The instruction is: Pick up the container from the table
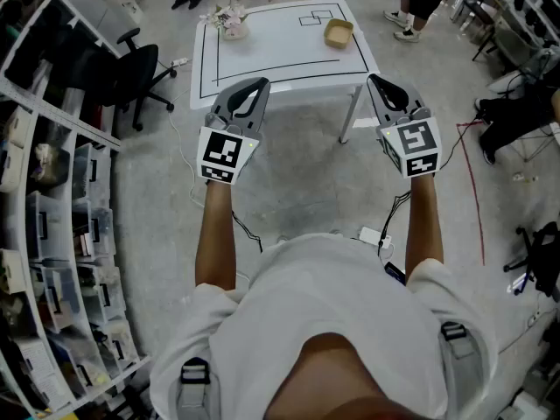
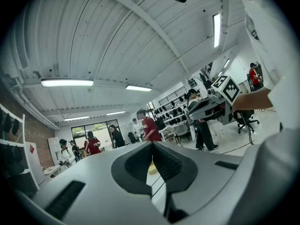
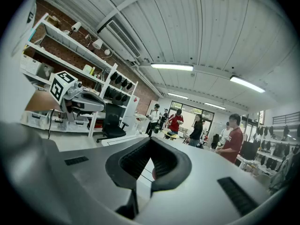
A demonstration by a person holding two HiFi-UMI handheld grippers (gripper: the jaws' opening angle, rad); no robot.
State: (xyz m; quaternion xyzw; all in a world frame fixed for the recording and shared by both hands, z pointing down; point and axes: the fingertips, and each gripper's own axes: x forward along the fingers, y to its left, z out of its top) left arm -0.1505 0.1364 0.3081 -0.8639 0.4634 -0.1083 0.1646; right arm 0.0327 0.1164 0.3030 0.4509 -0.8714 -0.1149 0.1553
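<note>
The approach step is judged to be in hand, since nothing is grasped yet. The shallow tan square container (image 1: 339, 32) is seen on the white desk marked with black lines (image 1: 280, 55), at about one o'clock on its top and well apart from both tongs. The left tongs (image 1: 259, 83) are held clenched on nothing, tips met, short of the desk's near edge at eleven o'clock from the person. The right tongs (image 1: 375, 80) are likewise clenched and empty, at one o'clock, on the container's side. A pale tangled object (image 1: 232, 20), possibly a bunch of flowers, is set at eleven o'clock on the desk.

For the next move, the desk has to be closed on. The right tongs are best released wide before the container is reached, so that one wall can be taken between them. No brand, label or readable writing is made out. Only black-and-white square markers (image 1: 220, 154) are shown on the tongs' cubes, and patterns rather than words are carried by these.
</note>
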